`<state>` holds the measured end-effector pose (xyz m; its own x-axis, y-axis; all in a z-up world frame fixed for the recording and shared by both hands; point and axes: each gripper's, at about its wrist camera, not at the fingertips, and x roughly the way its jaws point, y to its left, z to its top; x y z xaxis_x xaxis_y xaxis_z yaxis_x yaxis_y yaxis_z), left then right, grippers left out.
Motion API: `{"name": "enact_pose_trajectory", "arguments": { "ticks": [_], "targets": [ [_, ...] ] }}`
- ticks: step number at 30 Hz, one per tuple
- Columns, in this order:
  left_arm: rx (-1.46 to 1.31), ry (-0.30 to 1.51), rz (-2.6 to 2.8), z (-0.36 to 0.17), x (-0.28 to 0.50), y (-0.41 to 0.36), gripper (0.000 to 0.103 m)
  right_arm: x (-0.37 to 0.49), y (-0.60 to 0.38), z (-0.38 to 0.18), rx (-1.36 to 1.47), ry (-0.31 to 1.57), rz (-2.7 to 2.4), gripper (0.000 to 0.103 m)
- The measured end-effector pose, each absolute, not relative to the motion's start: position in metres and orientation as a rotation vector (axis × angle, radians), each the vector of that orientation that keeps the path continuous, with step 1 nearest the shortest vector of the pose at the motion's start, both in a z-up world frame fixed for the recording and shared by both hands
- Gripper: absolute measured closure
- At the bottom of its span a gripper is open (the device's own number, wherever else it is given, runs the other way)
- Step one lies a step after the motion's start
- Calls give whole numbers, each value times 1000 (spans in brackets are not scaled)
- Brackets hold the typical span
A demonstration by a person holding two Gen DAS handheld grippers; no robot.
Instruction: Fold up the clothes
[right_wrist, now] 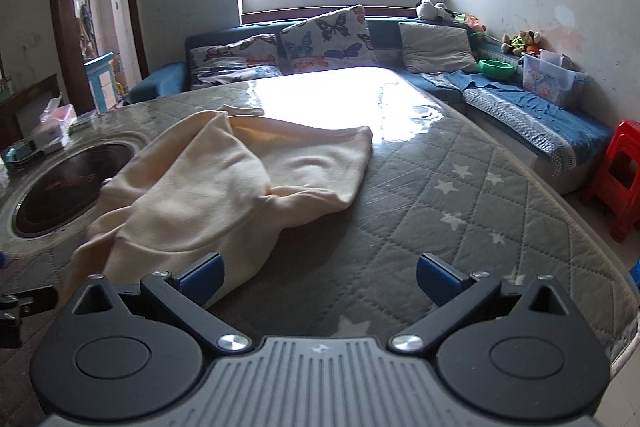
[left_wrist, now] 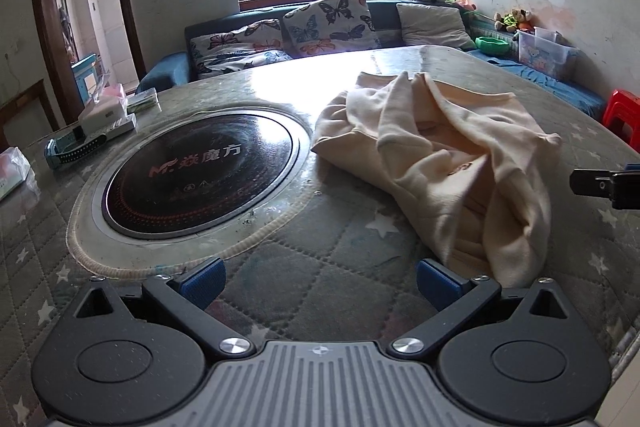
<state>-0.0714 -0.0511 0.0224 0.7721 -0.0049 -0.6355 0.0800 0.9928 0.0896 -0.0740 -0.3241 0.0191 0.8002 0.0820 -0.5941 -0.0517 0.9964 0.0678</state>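
A cream sweatshirt (left_wrist: 444, 155) lies crumpled on the quilted grey table cover, right of centre in the left wrist view. It shows left of centre in the right wrist view (right_wrist: 224, 187). My left gripper (left_wrist: 320, 281) is open and empty, just above the table, with its right fingertip close to the garment's near edge. My right gripper (right_wrist: 318, 277) is open and empty, with its left fingertip over the garment's near edge. A part of the right gripper (left_wrist: 604, 185) shows at the right edge of the left wrist view.
A round black induction cooktop (left_wrist: 200, 171) is set into the table (right_wrist: 460, 227) left of the garment. Boxes and small items (left_wrist: 104, 119) stand at the far left edge. A sofa with cushions (right_wrist: 328, 39) runs behind. A red stool (right_wrist: 618, 179) stands at the right.
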Motion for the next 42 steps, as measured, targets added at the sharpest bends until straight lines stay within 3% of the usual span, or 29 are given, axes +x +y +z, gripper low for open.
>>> {"name": "enact_pose_trajectory", "arguments": {
  "ticks": [42],
  "targets": [
    [171,662,-86,45,-45,-72,0,-61,-304,30,16,630,179,0]
  ]
}}
